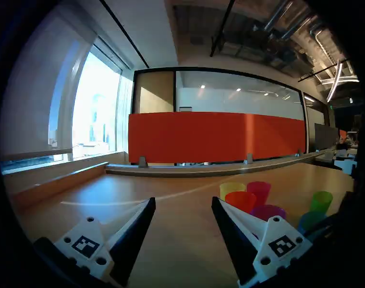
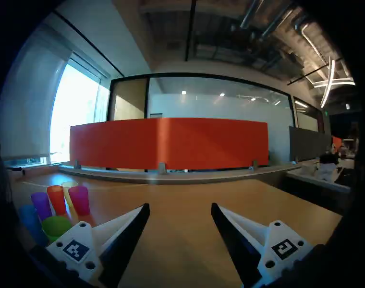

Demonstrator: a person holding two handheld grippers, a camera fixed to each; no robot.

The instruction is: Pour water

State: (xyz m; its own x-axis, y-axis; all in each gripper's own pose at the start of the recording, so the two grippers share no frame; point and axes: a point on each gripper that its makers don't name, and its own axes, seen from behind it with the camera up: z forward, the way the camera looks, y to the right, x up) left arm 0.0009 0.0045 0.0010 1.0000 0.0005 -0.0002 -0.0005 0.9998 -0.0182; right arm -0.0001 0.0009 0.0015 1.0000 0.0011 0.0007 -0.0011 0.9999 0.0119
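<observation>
The left gripper [image 1: 182,201] is hovering low over the wooden worktop [image 1: 182,249], its fingers spread apart with nothing between them. The right gripper [image 2: 180,207] is doing likewise, fingers parted and gripping nothing.

The task's things are sitting together as a tight cluster of cups [image 1: 259,194] on the worktop, on the near side of the red partition [image 1: 216,137] and well apart from it. In the right gripper view the cluster is lying below the partition's left end.

There are six cups, one of each colour:
- a yellow cup [image 1: 232,187]
- a pink cup [image 1: 260,188]
- an orange cup [image 1: 240,199]
- a purple cup [image 1: 269,211]
- a green cup [image 1: 322,199]
- a blue cup [image 1: 308,221]

They are looking like thin, translucent plastic tumblers, so I am judging them light, smooth-walled and easy to squash or tip. The best hold is probably mid-wall, below the rim, with a gentle squeeze across the width. I cannot tell whether any cup is holding water.
</observation>
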